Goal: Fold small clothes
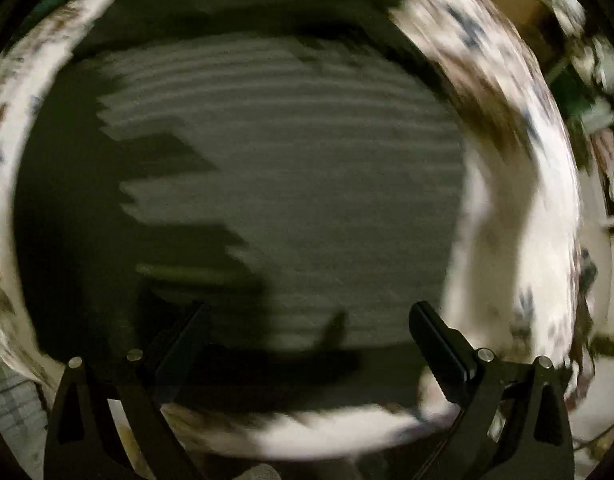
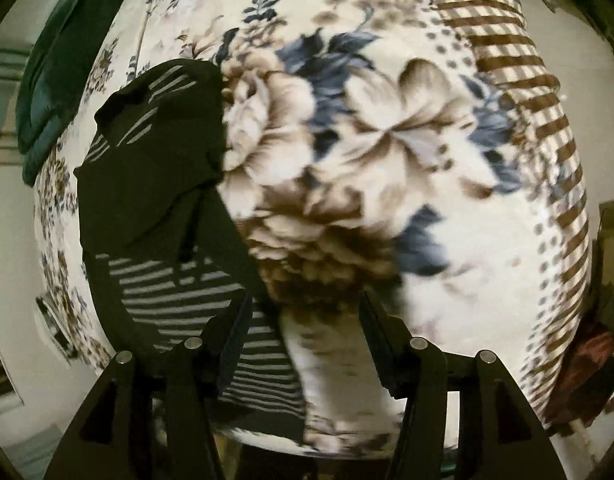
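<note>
Both claws, left [image 1: 307, 344] and right [image 2: 303, 336], gape empty over the striped garment [image 2: 155, 184]; next, grip its edge to fold.

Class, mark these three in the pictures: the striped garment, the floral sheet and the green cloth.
striped garment [image 2: 147, 184]: right wrist view, on its dark upper part.
floral sheet [image 2: 347, 128]: right wrist view, on a printed flower.
green cloth [image 2: 59, 80]: right wrist view, on its middle.

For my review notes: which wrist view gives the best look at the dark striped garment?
The right wrist view: the dark striped garment lies rumpled on the floral bedspread, its edges and folds sharp. The left wrist view looks straight down on it, filling the frame, but motion blur smears its stripes and outline.
</note>
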A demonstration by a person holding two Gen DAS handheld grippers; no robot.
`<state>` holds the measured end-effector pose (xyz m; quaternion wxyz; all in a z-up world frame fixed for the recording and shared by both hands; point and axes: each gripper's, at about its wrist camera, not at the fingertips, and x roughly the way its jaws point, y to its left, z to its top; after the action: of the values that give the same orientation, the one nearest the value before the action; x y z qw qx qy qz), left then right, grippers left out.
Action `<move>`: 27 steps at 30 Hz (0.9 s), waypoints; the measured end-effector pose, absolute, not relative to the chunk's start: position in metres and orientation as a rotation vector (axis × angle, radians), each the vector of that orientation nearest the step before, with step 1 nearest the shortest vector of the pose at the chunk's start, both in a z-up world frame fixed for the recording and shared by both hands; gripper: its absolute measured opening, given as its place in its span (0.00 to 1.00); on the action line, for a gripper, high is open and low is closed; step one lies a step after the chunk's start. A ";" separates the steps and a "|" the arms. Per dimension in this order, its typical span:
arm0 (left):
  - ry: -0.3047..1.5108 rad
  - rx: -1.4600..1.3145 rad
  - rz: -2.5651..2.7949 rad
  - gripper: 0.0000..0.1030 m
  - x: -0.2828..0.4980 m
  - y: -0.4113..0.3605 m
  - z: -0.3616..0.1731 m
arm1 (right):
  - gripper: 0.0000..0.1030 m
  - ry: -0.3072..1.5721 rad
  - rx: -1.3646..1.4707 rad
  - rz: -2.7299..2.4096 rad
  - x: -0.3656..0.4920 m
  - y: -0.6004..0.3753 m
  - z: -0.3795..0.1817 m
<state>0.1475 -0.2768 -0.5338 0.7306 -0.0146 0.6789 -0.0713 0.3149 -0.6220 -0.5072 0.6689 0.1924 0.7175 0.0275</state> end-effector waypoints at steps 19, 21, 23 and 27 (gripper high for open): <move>1.341 0.034 0.002 0.07 0.158 -0.328 -0.531 | 0.56 1.559 0.546 0.337 0.441 -0.593 -0.572; 1.316 0.020 0.017 0.07 0.159 -0.321 -0.513 | 0.56 1.549 0.562 0.338 0.466 -0.582 -0.581; 1.294 0.011 0.032 0.07 0.157 -0.316 -0.497 | 0.56 1.545 0.575 0.337 0.490 -0.574 -0.591; 1.262 -0.025 0.066 0.07 0.144 -0.295 -0.476 | 0.56 1.584 0.614 0.334 0.529 -0.558 -0.619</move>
<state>0.1437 -0.2950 -0.4759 0.8068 -0.0116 0.5899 0.0307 0.5293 -0.5578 -0.6189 0.6480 0.2699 0.6969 0.1467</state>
